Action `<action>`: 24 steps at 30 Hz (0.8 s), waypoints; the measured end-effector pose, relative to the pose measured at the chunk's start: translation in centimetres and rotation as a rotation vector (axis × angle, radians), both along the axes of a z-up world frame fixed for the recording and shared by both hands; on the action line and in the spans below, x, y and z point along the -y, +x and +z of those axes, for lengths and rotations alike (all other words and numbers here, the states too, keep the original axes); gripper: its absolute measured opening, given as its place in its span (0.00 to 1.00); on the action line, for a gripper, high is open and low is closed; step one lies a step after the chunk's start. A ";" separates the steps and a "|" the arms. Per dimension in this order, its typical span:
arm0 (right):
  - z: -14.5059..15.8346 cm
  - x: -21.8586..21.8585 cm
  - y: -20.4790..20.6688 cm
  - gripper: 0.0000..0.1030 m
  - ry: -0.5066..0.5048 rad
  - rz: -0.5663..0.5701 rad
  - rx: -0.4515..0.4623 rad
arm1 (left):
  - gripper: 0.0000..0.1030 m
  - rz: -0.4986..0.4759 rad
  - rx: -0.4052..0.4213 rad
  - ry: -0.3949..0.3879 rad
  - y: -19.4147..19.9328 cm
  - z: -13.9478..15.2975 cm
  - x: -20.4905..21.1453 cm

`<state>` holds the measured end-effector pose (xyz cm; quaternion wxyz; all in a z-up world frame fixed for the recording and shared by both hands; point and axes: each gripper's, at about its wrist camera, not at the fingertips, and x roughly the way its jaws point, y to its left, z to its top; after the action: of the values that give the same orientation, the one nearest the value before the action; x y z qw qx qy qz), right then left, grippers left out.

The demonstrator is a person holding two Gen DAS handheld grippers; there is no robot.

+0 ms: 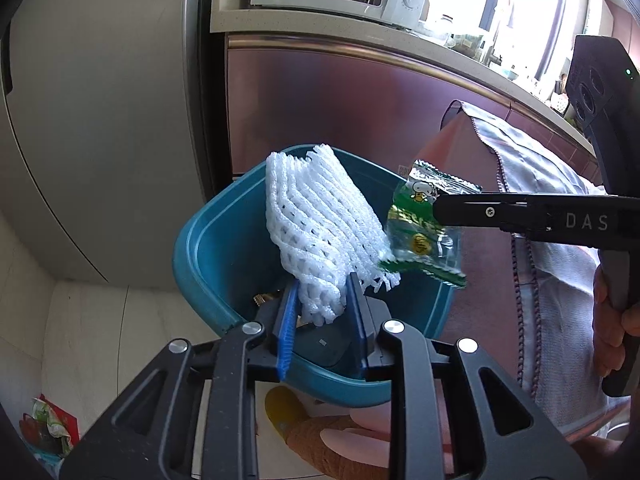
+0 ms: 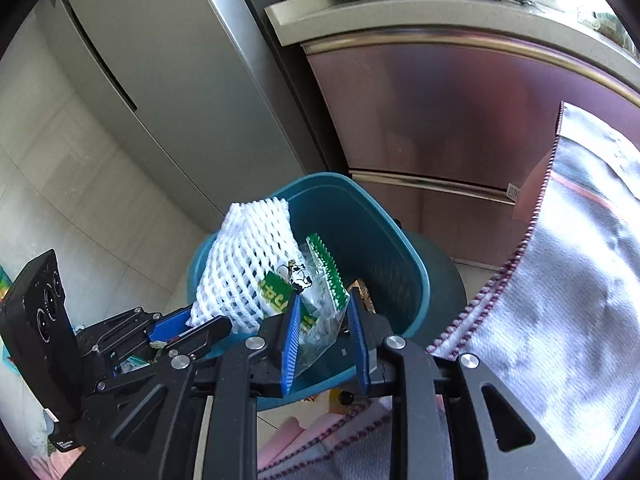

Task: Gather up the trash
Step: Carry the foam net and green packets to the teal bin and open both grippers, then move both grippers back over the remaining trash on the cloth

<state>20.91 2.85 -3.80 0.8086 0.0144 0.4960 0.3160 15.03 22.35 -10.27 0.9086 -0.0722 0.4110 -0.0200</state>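
Left view: the left claw [image 1: 323,300] pinches a white foam net [image 1: 320,224] over the blue bin [image 1: 200,248] — it could catch on the rim.

Right view: the right claw [image 2: 324,312] grips a green wrapper [image 2: 316,292] above the bin — light, it might flutter out.

Teal bin [image 1: 208,240], white foam net [image 1: 320,224] with that diamond mesh pattern, and a clear-and-green snack wrapper [image 1: 424,232] with a little cartoon on it. Gripper pads [image 1: 286,336] are bright blue with ridges, cloth [image 2: 560,300] is grey with purple stitched edging.
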 end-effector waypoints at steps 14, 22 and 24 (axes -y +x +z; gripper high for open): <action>-0.4 0.0 0.1 0.30 0.015 -0.015 0.005 | 0.31 0.021 -0.016 -0.036 1.1 -1.7 0.0; 2.2 3.4 -2.9 0.31 0.082 -0.029 0.109 | 0.41 -0.029 0.094 -0.023 -1.2 1.8 2.0; 3.1 4.5 -4.0 0.34 0.101 -0.032 0.142 | 0.42 -0.049 0.123 -0.022 -2.0 2.8 3.0</action>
<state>16.94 -1.60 -0.74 0.8450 0.0407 0.4205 0.3278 13.08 19.32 -7.45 0.9305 -0.0709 0.3558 -0.0512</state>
